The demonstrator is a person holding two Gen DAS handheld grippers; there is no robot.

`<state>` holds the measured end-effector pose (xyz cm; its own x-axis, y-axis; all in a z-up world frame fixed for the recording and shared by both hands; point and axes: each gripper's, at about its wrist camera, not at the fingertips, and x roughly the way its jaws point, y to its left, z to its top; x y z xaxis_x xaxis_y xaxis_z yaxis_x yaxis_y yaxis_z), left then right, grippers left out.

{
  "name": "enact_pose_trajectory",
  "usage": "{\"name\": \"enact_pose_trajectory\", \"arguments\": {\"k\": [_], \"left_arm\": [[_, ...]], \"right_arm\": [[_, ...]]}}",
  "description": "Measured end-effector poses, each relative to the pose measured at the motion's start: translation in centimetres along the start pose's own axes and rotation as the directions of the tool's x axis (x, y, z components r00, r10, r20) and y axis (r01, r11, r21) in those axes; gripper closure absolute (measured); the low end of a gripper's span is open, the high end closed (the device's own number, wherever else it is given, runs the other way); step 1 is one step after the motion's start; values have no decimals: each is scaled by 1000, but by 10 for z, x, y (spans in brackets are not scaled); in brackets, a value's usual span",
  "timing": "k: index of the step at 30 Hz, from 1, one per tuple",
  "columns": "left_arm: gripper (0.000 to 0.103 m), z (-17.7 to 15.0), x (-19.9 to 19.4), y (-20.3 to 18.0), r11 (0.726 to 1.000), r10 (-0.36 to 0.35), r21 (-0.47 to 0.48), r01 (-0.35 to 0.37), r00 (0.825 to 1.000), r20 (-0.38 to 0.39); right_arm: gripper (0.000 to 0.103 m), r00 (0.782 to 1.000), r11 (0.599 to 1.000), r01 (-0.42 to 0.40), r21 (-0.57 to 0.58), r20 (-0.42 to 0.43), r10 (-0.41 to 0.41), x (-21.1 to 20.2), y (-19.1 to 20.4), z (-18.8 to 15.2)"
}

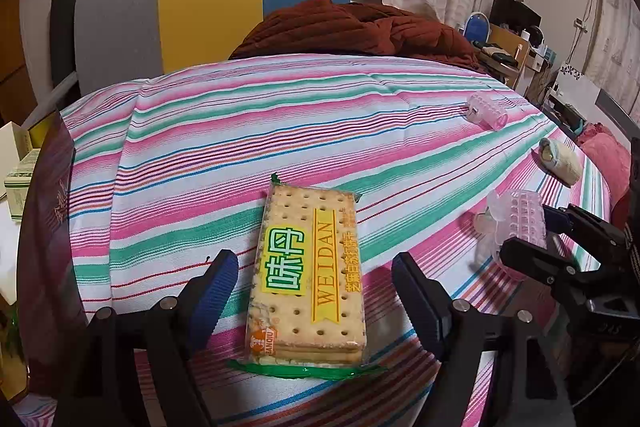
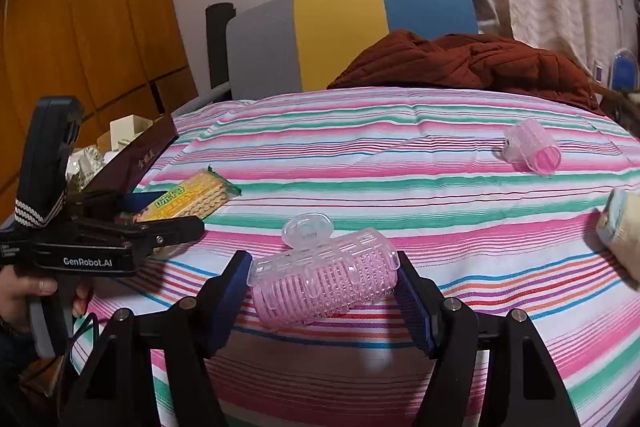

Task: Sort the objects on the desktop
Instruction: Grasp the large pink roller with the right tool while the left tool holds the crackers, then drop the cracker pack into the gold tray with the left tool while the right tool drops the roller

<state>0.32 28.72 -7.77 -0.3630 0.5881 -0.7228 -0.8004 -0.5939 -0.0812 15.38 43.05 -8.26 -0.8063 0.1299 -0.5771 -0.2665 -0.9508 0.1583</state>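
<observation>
Pink hair roller [image 2: 324,279] between right fingers [image 2: 416,307]; left fingers [image 1: 216,291] wide astride cracker pack [image 1: 308,275].

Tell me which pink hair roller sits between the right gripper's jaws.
The near pink plastic hair roller with the flipped-up clear clip, between the right gripper jaws; the other pink roller lies far off.

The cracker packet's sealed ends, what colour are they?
Green, seen best in the left wrist view on the cracker packet.
</observation>
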Motion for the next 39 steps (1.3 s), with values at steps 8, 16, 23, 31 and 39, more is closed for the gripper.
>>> {"name": "enact_pose_trajectory", "arguments": {"k": [8, 16, 23, 31, 39], "left_arm": [[22, -1, -2, 4, 1000, -20, -20, 21, 1000, 13], [38, -3, -5, 9, 998, -2, -60, 4, 999, 32], [55, -6, -9, 17, 994, -18, -105, 24, 998, 53], [55, -14, -23, 10, 995, -19, -91, 27, 996, 86], [55, -21, -62, 9, 995, -45, -86, 58, 987, 154]], "right_arm": [[31, 1000, 999, -22, 23, -10, 22, 2, -4, 0], [32, 1000, 1000, -7, -2, -7, 7, 2, -1, -1], [32, 1000, 999, 12, -32, -10, -12, 3, 2, 0], [32, 999, 999, 35, -29, -36, -36, 7, 3, 2], [33, 998, 1000, 21, 5, -55, -21, 7, 8, 7]]}}
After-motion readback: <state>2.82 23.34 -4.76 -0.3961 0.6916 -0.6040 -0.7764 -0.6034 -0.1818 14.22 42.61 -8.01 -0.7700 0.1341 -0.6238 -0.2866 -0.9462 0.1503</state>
